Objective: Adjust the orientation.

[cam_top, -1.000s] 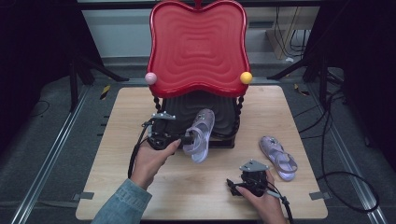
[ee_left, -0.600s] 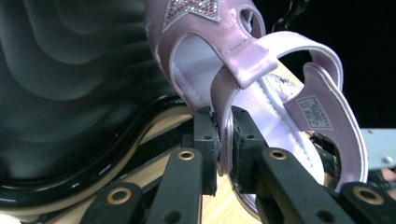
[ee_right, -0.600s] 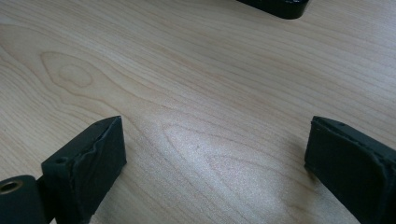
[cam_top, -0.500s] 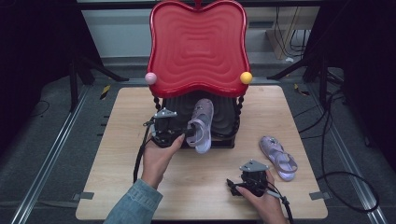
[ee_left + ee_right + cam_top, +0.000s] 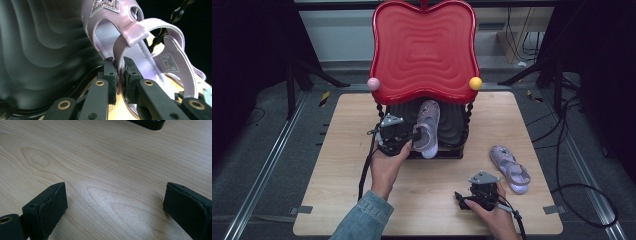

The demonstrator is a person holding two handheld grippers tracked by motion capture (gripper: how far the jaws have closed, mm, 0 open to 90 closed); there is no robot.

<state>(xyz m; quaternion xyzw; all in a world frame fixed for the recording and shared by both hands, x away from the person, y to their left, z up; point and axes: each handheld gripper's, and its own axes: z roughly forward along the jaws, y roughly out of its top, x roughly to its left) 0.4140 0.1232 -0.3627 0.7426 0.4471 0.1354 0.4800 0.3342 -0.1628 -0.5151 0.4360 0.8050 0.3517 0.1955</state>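
Observation:
A lilac sandal (image 5: 430, 122) with a sparkly front lies toe-first on the black ridged base (image 5: 454, 126) of an open red case. My left gripper (image 5: 414, 137) is at its heel end, shut on the sandal's ankle strap. In the left gripper view the strap (image 5: 120, 53) is pinched between the two black jaws of my left gripper (image 5: 120, 65), with the ridged base (image 5: 37, 50) to the left. A second lilac sandal (image 5: 510, 169) lies flat on the table at the right. Near the front edge, my right gripper (image 5: 460, 200) rests low over bare wood, open (image 5: 115, 200) with nothing between its jaws.
The tall red wavy lid (image 5: 424, 50) stands upright behind the base, with a pink ball (image 5: 373, 83) and an orange ball (image 5: 475, 83) at its lower corners. The wooden table (image 5: 342, 165) has free room at left and front. Dark floor and cables surround it.
My left gripper carried the sandal back and to the right onto the black base, and the sandal turned from slanted to lengthwise. The right gripper and the second sandal stayed put.

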